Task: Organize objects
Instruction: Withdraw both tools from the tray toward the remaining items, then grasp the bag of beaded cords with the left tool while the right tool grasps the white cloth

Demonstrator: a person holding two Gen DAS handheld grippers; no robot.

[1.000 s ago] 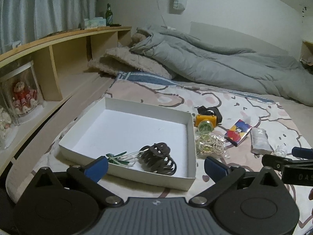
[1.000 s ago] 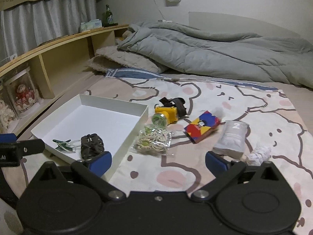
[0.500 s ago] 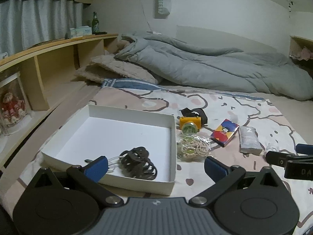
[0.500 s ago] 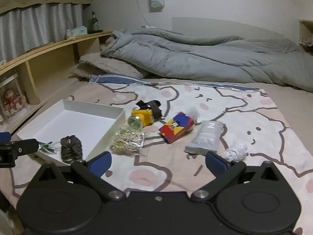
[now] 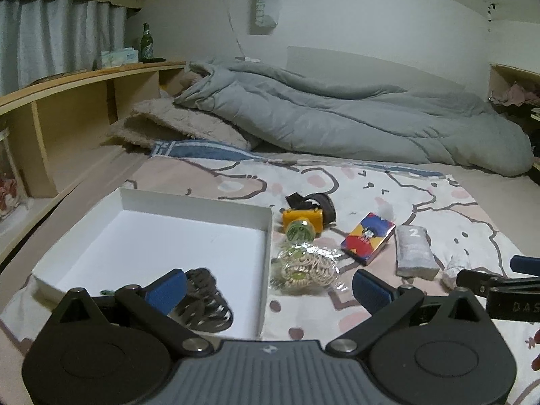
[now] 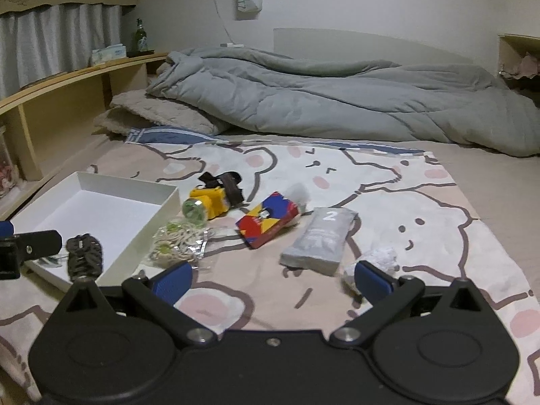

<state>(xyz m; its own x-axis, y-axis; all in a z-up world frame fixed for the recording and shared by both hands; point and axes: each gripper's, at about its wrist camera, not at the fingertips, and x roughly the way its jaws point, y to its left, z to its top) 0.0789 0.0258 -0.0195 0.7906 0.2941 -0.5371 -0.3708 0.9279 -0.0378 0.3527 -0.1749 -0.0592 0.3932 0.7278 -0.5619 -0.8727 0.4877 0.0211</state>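
Observation:
A white tray point(image 5: 199, 199) point(image 6: 121, 184) lies on the bed sheet at the left, holding a dark hair claw point(image 5: 206, 298) point(image 6: 83, 256) and a green clip point(image 6: 50, 261). Right of it lie a clear bag of rubber bands point(image 5: 305, 265) point(image 6: 179, 241), a yellow headlamp point(image 5: 303, 222) point(image 6: 211, 200), a colourful card box point(image 5: 368, 238) point(image 6: 268, 219), a grey packet marked 2 point(image 5: 413, 249) point(image 6: 320, 239) and a white crumpled wad point(image 5: 455, 266) point(image 6: 374, 260). My left gripper point(image 5: 268, 287) hovers open over the tray's near right corner. My right gripper point(image 6: 273, 278) hangs open above the sheet, nothing between its fingers.
A grey duvet point(image 5: 337, 118) point(image 6: 337, 98) and a beige fleece pillow point(image 5: 175, 125) fill the far end of the bed. A wooden shelf point(image 5: 77, 101) runs along the left, with a green bottle point(image 5: 146, 43) and a tissue box point(image 5: 119, 56) on top.
Both grippers have pulled back and shifted, so the objects look smaller and lie more to the left in the right wrist view. Nothing was picked up; both stay open.

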